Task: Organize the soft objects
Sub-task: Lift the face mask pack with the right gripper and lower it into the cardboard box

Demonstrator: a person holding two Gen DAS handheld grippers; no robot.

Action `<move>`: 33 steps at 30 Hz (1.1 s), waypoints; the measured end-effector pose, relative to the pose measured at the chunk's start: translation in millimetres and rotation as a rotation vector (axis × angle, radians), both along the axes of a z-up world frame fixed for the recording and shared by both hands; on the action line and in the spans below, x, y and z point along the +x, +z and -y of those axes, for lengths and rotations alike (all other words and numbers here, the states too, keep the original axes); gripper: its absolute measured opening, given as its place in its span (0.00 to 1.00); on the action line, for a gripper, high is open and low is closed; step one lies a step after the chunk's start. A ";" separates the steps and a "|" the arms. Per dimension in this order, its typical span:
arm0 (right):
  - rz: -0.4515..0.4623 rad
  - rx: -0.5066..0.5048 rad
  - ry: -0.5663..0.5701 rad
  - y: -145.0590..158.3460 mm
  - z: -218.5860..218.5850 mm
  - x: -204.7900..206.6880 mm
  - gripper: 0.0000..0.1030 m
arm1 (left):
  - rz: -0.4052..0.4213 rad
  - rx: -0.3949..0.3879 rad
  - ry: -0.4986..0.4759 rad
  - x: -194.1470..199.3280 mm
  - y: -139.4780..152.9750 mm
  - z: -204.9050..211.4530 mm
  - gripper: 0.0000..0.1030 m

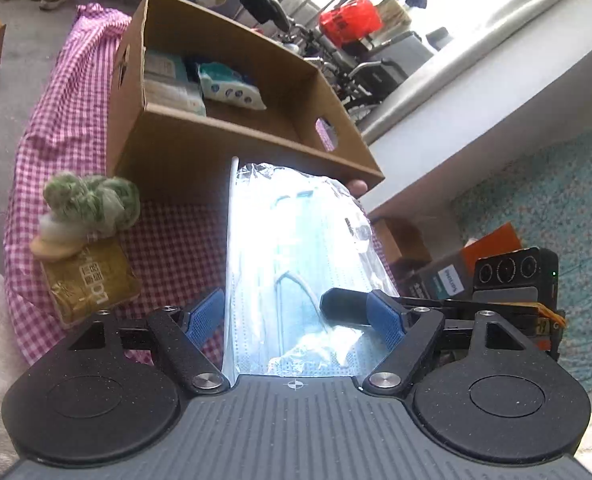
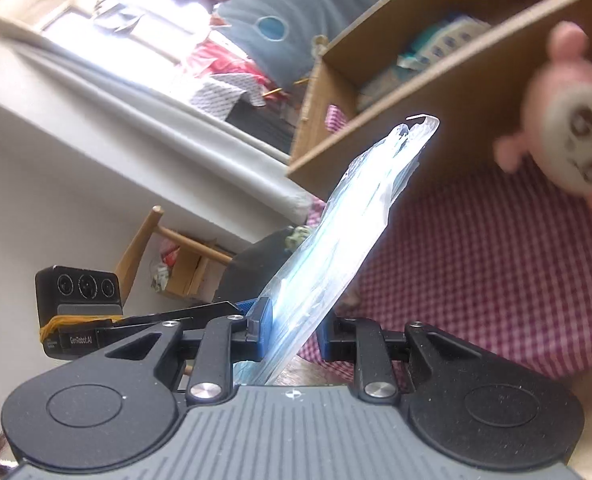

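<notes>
pink plush toy (image 2: 567, 120) motion-blurred, cut off by right edge of right wrist view. Cardboard box (image 1: 200, 152): near wall hides its floor and lower contents. Mask pack (image 1: 296, 264) glare-washed on the left, print unreadable, near end hidden behind gripper body.

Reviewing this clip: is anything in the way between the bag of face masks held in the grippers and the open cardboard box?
Nothing visible blocks it. The bag of face masks sits just short of the cardboard box, whose near wall is the only thing to clear. The box's near right section looks free; tissue packs fill the far left. The pink plush toy sits off to the side.
</notes>
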State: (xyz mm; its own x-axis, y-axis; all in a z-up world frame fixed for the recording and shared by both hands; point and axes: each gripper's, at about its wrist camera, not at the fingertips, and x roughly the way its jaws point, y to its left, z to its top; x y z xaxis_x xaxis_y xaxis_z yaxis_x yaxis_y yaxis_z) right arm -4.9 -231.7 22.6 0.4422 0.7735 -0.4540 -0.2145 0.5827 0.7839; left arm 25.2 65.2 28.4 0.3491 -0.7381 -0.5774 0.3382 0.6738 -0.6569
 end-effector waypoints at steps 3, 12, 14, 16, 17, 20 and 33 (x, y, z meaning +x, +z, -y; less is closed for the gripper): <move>0.062 -0.029 0.035 19.1 -7.1 11.0 0.24 | 0.055 0.010 0.018 1.3 16.8 -0.1 0.75; 0.185 -0.096 0.062 70.7 21.9 55.1 0.24 | 0.188 0.006 0.014 41.2 58.7 17.2 0.75; 0.186 -0.099 0.068 73.2 35.5 68.7 0.24 | 0.201 -0.008 -0.025 57.7 65.2 29.6 0.75; 0.181 -0.109 0.058 78.1 44.9 90.2 0.24 | 0.209 -0.001 -0.041 75.1 70.5 44.5 0.75; 0.177 -0.109 0.054 78.3 51.7 100.8 0.24 | 0.228 0.015 -0.045 85.4 73.0 53.1 0.75; 0.142 -0.091 0.036 71.3 72.8 135.1 0.23 | 0.196 0.020 -0.050 119.3 72.0 75.0 0.75; 0.067 -0.207 -0.088 33.1 140.1 248.0 0.18 | 0.061 0.021 -0.050 235.9 33.3 148.5 0.78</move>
